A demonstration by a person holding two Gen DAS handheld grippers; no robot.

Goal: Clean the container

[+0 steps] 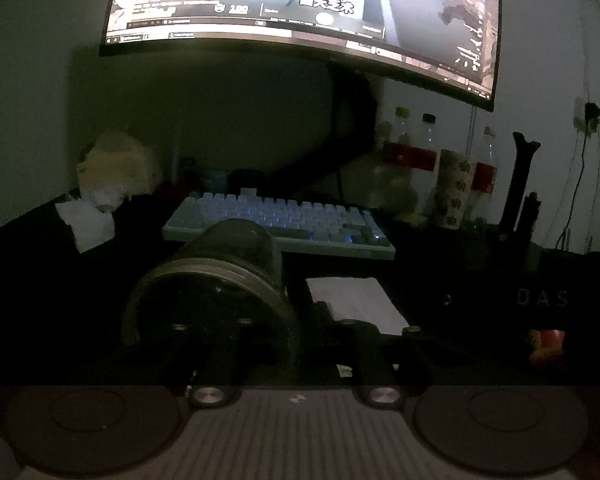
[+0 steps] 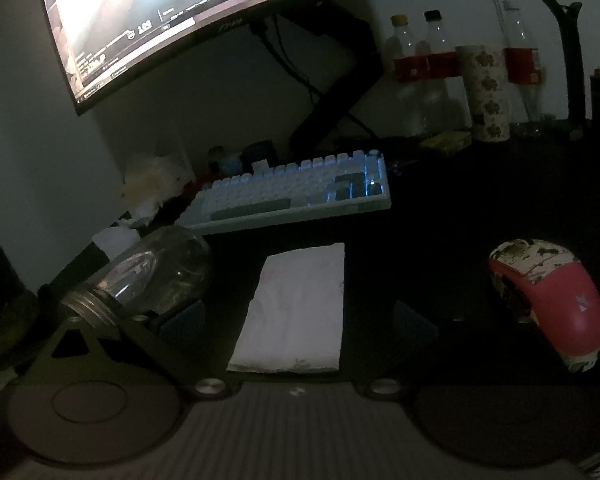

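A clear glass jar lies on its side on the dark desk, its threaded mouth facing the left wrist camera. My left gripper is open. Its left finger overlaps the lower part of the jar's mouth, and the right finger stands beside the rim, in front of a folded white tissue. In the right wrist view the jar sits at the left with the left gripper at its mouth. My right gripper is open wide, and the flat tissue lies between its blue pads.
A backlit keyboard lies behind the jar and tissue, under a curved monitor. A red and white mouse sits to the right. Plastic bottles and a patterned cup stand at the back right. Crumpled tissues lie at the back left.
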